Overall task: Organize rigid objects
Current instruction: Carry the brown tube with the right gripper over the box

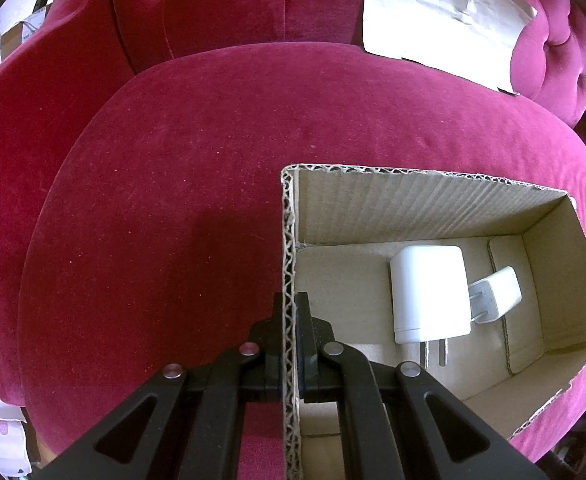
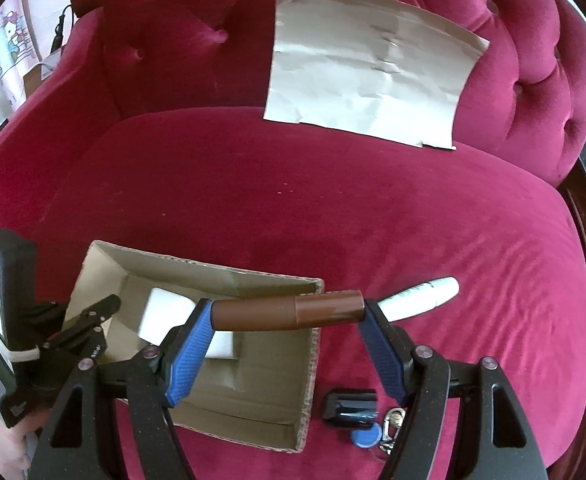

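Two tongs going at once here, on my red velvet sofa (image 2: pixel 293 208). A creased sheet of brown paper (image 2: pixel 369 76) leans against the backrest at the far right of the seat cushion.

Next biggest is the open cardboard box (image 1: pixel 425 196), sitting toward the front edge of the cushion. My left gripper (image 1: pixel 291 312) is pressed together on the box's left wall, one finger outside it and one inside, so the corrugated edge runs straight up between them.

Inside the box, on the floor, lies a big white charger (image 1: pixel 429 292) with its two prongs pointing toward my side. A small white charger (image 1: pixel 497 294) sits right against its right side, near the box's right wall.

My right gripper (image 2: pixel 287 314) is pinching a brown tube (image 2: pixel 289 314) end to end between the blue pads (image 2: pixel 191 344), holding it level above the box's right wall, so part of it hangs over the box and part over the cushion.

Just beyond the tube's right end, a white tube (image 2: pixel 421 298) lies on the cushion to the right of the box. Closer to the front edge, right beside the box, sits a small black gadget (image 2: pixel 349 406), maybe a lighter, hard to tell, with a blue round tag (image 2: pixel 365 438) and a metal clip (image 2: pixel 393 424) next to it.
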Tool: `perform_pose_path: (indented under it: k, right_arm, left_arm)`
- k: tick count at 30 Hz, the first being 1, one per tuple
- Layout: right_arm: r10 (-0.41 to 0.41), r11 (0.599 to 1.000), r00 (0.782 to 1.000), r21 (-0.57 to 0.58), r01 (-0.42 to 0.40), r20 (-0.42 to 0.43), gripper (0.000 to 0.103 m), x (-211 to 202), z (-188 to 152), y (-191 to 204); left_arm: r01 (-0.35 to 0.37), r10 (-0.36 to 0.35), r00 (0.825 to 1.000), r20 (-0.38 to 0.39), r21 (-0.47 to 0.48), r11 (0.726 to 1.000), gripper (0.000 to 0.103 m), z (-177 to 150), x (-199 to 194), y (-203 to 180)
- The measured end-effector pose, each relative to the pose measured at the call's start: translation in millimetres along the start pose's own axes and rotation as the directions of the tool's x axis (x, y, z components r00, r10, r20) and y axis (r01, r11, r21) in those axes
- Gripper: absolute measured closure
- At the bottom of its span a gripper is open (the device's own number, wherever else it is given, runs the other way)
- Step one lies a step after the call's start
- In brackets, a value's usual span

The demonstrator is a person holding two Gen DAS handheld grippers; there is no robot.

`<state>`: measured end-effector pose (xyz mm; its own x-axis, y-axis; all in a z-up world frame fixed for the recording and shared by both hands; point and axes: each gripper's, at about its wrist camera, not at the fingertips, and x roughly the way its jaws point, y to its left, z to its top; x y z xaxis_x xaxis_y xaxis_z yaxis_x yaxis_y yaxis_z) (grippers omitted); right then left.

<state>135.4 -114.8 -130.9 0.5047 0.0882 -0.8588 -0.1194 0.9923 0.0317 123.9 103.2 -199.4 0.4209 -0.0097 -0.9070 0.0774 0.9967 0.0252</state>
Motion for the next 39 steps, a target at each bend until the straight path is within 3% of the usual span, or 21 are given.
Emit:
perform_pose_path:
  k: [23,39]
  right_arm:
    - [0.055,0.998,0.998,0.003,-0.055,-0.036,0.027,34.9,1.7,45.8]
    - [0.071,0.997,0.995,0.034,-0.068,-0.076,0.027,65.0,-2.4,57.4]
  left_arm:
    - [-0.001,0.001,1.000,0.000,0.000,1.000,0.100,0.5,0.5,-1.6]
    - [0.003,-0.003,1.000,0.000,-0.002,1.000,0.100,0.1,0.2,-3.2]
